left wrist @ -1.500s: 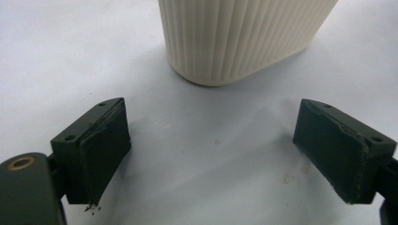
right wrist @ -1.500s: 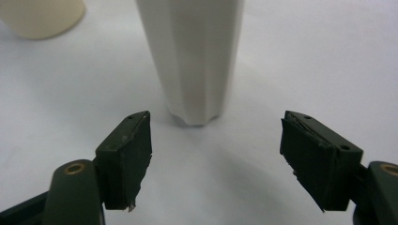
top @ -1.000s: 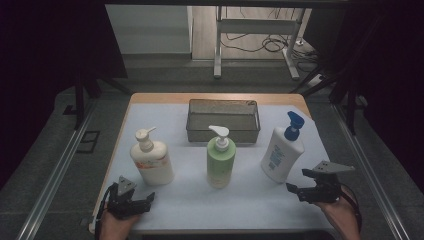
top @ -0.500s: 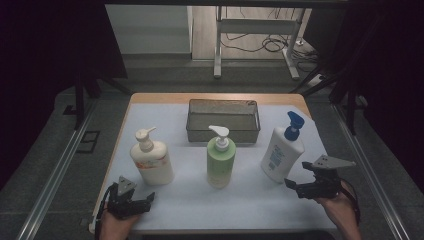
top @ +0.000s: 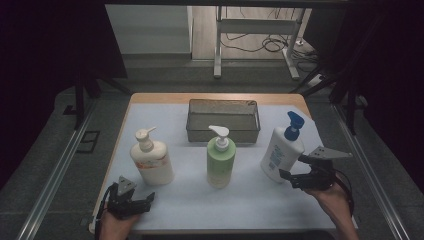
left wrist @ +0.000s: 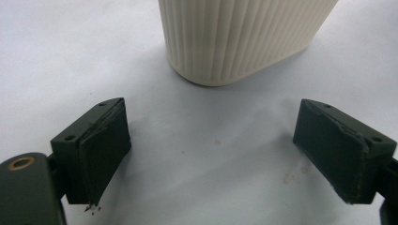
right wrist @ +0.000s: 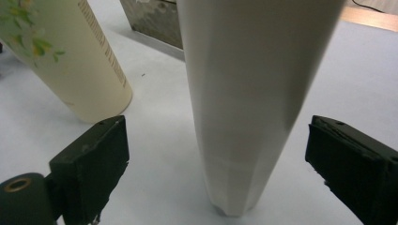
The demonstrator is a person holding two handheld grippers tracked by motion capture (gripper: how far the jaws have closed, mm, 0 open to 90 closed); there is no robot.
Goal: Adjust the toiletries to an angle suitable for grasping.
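White tabletop [top: 250, 200]: right tongs [top: 290, 167] spread wide just beside the blue-capped bottle [top: 280, 150], left tongs [top: 145, 199] released near the front edge.

right tongs [top: 290, 169] beside blue-pump bottle [top: 281, 150] | left tongs [top: 145, 199] near table edge

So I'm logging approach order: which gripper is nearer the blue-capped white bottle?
Right. The right gripper sits open just beside the blue-capped white bottle, jaws either side of its base. The left gripper is far off, by the cream bottle.
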